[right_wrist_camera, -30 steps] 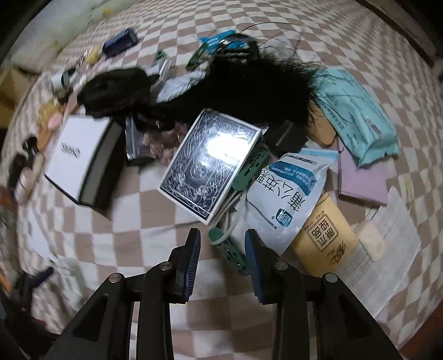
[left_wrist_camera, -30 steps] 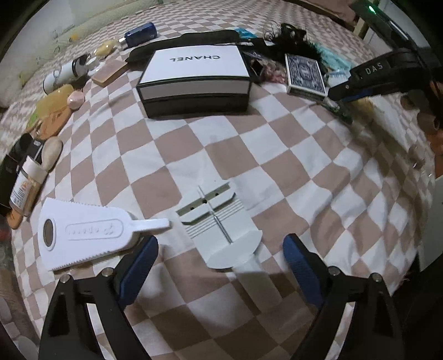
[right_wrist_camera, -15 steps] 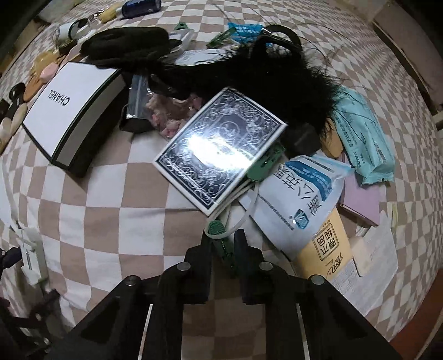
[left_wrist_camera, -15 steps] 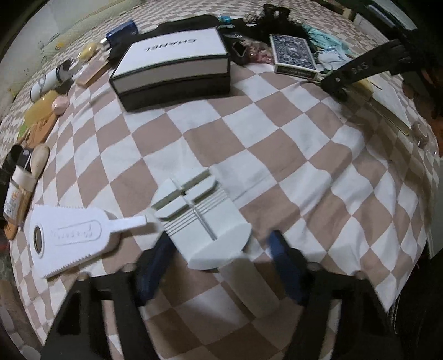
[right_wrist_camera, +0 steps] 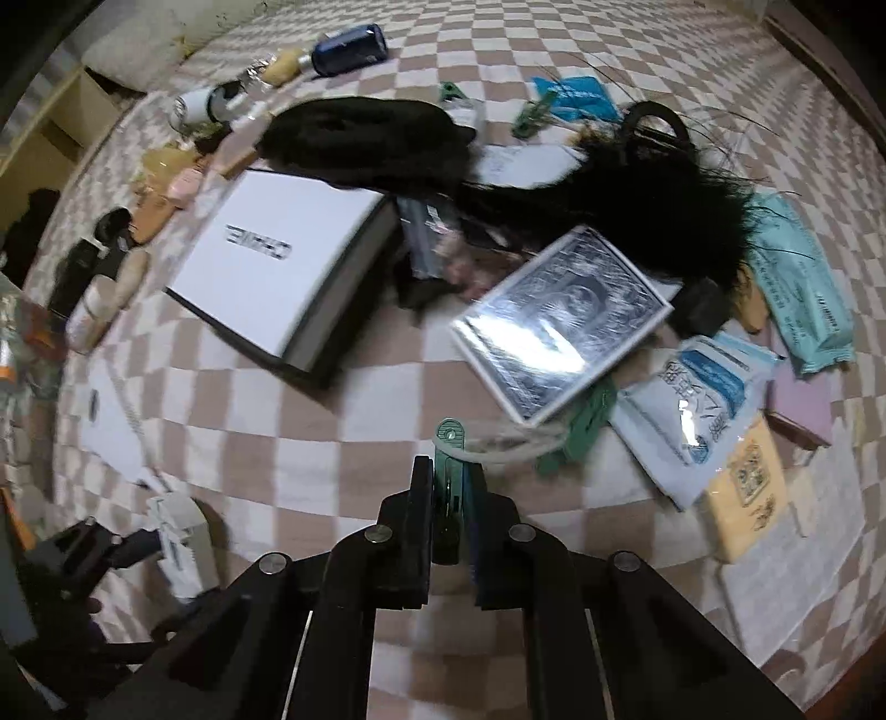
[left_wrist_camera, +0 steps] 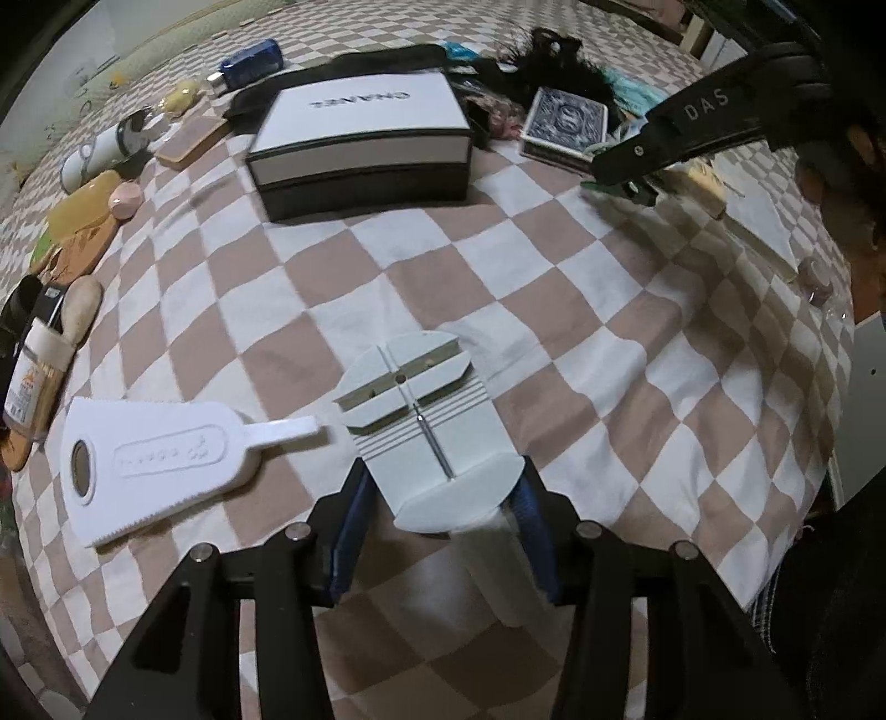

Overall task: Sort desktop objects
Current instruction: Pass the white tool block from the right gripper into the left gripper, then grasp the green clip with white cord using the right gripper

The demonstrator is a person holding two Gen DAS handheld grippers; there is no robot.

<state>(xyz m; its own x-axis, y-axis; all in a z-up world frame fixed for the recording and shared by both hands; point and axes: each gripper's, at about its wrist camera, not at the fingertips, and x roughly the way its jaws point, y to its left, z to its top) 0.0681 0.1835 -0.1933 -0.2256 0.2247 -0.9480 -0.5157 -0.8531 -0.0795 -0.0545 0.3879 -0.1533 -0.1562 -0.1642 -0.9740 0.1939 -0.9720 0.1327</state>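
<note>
My left gripper (left_wrist_camera: 440, 504) clamped on the white tool (left_wrist_camera: 426, 421) on the checked cloth (left_wrist_camera: 581, 310), scraper (left_wrist_camera: 155, 459) just left, my right gripper (right_wrist_camera: 449, 487) pinching a green clip (right_wrist_camera: 447, 443), card box (right_wrist_camera: 559, 321) and pouches (right_wrist_camera: 698, 393) crowding beyond

A home bedroom: checkered bedspread (left_wrist_camera: 554, 266) (brown and white), a pillow (right_wrist_camera: 133, 52), scattered toiletries and cosmetics

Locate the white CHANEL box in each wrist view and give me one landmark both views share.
Left wrist view: the CHANEL box lies top centre, far beyond the left gripper.
Right wrist view: the same box lies left of centre, up and left of the right gripper.
Shared landmark: the dark blue patterned card box lies to the right of the box in both views.
</note>
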